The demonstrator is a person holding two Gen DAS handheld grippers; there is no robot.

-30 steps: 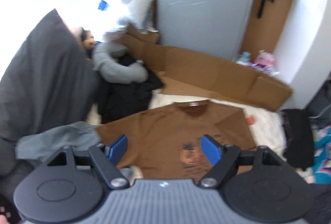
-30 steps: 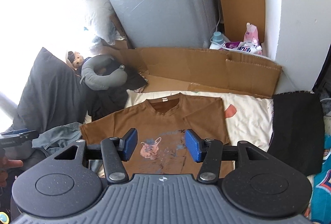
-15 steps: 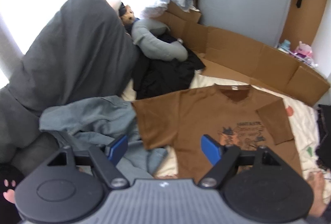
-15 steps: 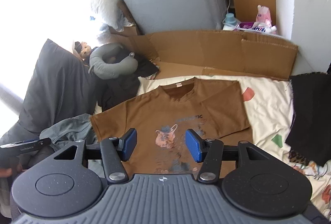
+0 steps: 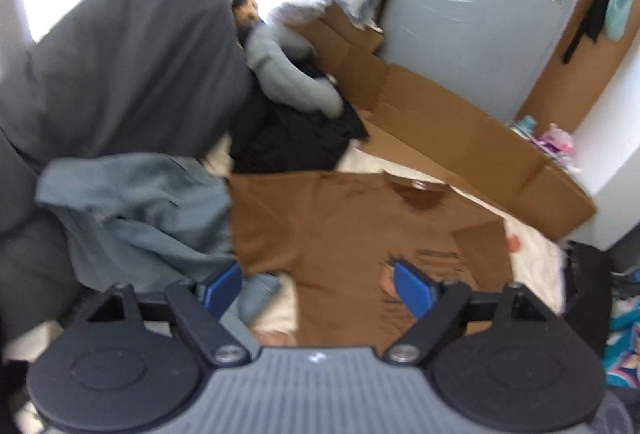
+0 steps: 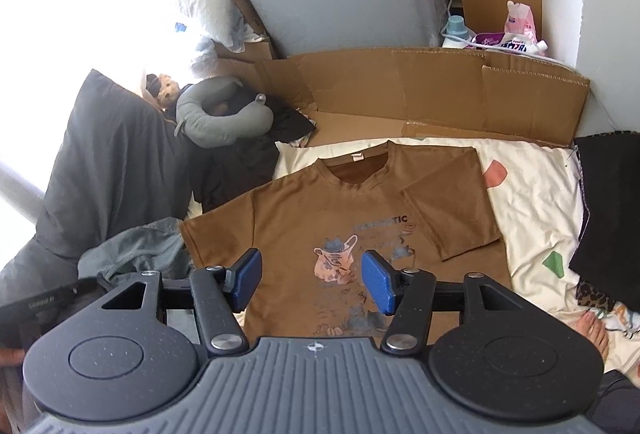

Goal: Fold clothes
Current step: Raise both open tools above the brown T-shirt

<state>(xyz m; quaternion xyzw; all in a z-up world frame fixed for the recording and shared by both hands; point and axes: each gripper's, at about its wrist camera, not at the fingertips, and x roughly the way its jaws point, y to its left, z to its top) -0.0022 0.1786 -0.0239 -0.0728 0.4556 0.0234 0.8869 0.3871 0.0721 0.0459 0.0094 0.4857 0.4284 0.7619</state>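
both my tools hang wide and empty, left tool (image 5: 318, 286) and right tool (image 6: 311, 282), over the brown shirt (image 6: 360, 218) (one sleeve already folded in); the grey garment (image 5: 136, 209) touching its left sleeve could get pinched too.

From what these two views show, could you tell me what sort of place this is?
Most likely a lived-in bedroom, with the work done on a bed or floor mattress. A brown T-shirt lies on a patterned cream sheet, dark grey pillows and a neck pillow sit beside it, and flattened cardboard lines the wall.
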